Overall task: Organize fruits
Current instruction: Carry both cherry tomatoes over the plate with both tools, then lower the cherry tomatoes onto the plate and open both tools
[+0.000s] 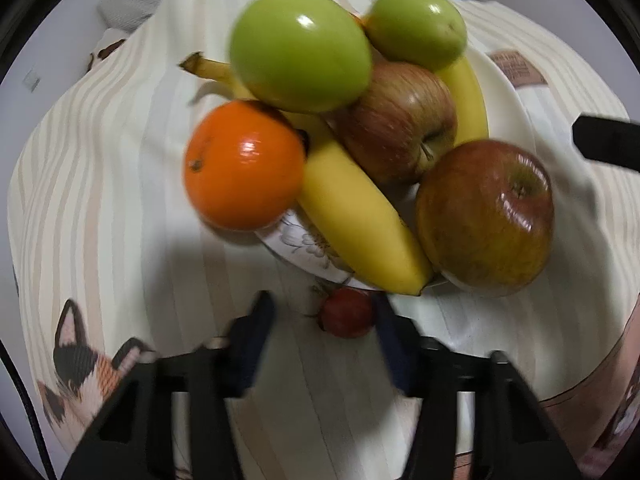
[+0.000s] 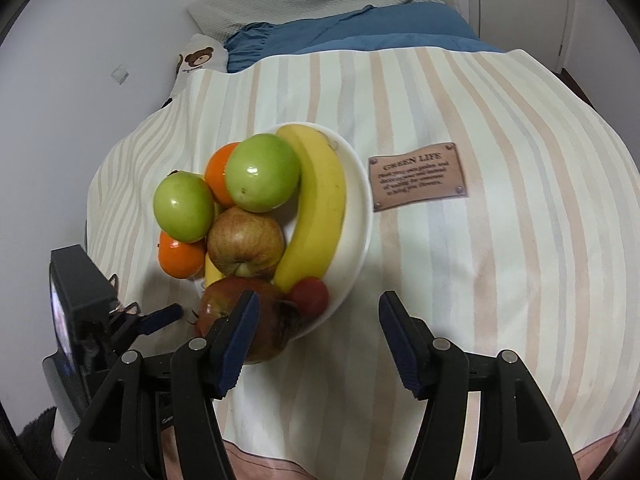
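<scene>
Striped cloth (image 2: 500,240), heaped fruit plate (image 2: 358,208); both hand-held grippers apparently open, strawberry (image 1: 347,317) between left's.

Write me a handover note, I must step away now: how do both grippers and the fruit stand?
Left gripper: open, low over the cloth, a small red fruit between its fingers, not gripped.
Right gripper: open, empty, above the plate edge.
Done: apples, oranges, bananas piled on the plate.
Left: that red fruit, beside the plate, probably goes on too.
</scene>
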`<move>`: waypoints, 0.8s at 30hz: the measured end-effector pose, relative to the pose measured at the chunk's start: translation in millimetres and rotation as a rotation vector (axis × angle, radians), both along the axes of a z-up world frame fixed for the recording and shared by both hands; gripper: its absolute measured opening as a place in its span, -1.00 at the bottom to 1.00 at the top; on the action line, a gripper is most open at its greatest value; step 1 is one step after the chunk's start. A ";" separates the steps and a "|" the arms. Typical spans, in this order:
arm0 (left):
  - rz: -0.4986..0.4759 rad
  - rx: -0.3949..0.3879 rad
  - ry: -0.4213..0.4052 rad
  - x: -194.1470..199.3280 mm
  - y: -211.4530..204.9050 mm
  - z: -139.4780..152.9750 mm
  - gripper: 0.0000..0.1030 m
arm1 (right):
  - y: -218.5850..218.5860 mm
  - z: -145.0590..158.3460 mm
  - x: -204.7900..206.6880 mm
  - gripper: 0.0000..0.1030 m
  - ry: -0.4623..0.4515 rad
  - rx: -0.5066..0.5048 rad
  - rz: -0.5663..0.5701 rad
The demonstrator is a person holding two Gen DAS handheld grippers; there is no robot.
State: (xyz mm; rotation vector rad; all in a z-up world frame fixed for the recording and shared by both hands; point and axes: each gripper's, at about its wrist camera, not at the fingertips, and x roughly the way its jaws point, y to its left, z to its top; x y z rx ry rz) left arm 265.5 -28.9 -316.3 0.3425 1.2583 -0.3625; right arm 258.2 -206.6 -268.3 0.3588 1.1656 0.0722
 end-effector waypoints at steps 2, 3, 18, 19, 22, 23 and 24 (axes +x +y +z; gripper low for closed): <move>0.002 -0.008 0.009 2.9 -4.0 -1.0 -0.42 | -2.8 0.3 -2.2 0.26 0.001 0.004 -0.009; 0.010 -0.014 0.013 3.7 -3.8 -0.2 -0.43 | -3.7 1.0 -3.0 0.26 0.000 0.003 -0.012; 0.166 -0.229 0.005 17.2 35.0 70.8 -0.54 | -21.1 16.9 -4.1 0.26 -0.039 0.032 -0.053; 0.172 -0.234 0.008 18.1 38.2 71.6 -0.54 | -21.5 18.0 -5.0 0.26 -0.043 0.033 -0.052; 0.197 -0.260 0.018 16.9 49.3 81.0 -0.54 | -25.1 19.7 -7.6 0.26 -0.051 0.043 -0.061; 0.206 -0.276 0.020 15.3 50.4 84.1 -0.54 | -25.9 20.2 -8.1 0.26 -0.053 0.045 -0.063; 0.209 -0.287 0.019 12.8 49.3 86.8 -0.54 | -27.3 20.4 -8.5 0.26 -0.054 0.046 -0.066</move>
